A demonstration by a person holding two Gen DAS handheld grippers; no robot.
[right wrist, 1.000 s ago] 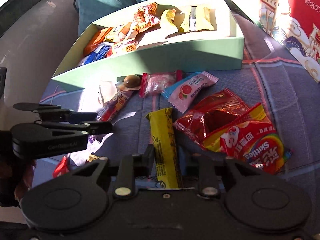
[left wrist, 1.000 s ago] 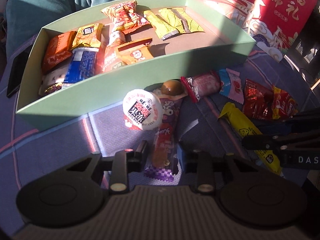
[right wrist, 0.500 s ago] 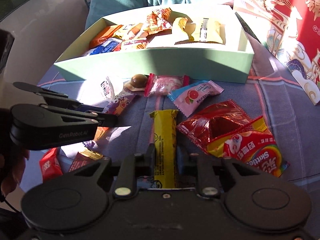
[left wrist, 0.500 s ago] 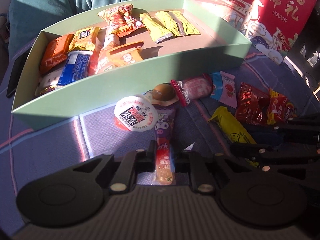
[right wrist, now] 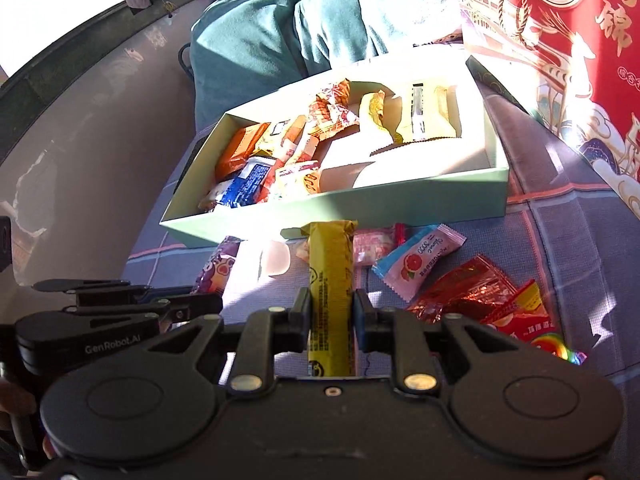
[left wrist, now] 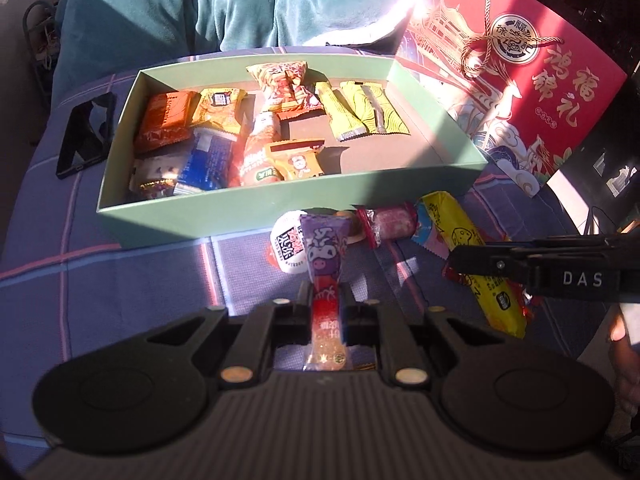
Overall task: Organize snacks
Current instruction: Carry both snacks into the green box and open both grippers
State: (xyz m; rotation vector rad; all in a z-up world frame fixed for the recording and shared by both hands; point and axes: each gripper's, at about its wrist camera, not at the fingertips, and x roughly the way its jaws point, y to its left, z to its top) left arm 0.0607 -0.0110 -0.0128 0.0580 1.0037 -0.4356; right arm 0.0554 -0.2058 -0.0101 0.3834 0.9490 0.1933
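My left gripper [left wrist: 325, 300] is shut on a purple and red stick snack [left wrist: 322, 248], which is lifted off the checked cloth and points at the green box [left wrist: 280, 210]. My right gripper [right wrist: 331, 304] is shut on a long yellow bar [right wrist: 331, 268], also raised, in front of the green box [right wrist: 360, 208]. The box holds several wrapped snacks, mostly at its left end. In the left wrist view the right gripper [left wrist: 450, 264] comes in from the right with the yellow bar [left wrist: 498, 300]. The right wrist view shows the left gripper [right wrist: 216, 304] low on the left with the purple snack [right wrist: 218, 268].
Loose on the cloth lie a white round snack [left wrist: 286, 246], a pink candy [left wrist: 390, 220], a blue and pink grapefruit candy [right wrist: 418, 260], red packets [right wrist: 472, 296] and a Skittles bag [right wrist: 532, 328]. A red gift box [left wrist: 540, 80] stands right of the green box, a black stand [left wrist: 86, 136] left.
The left jaws have closed on the purple stick snack. Both grippers have risen from the cloth, each carrying its snack, and the box now looks farther below.
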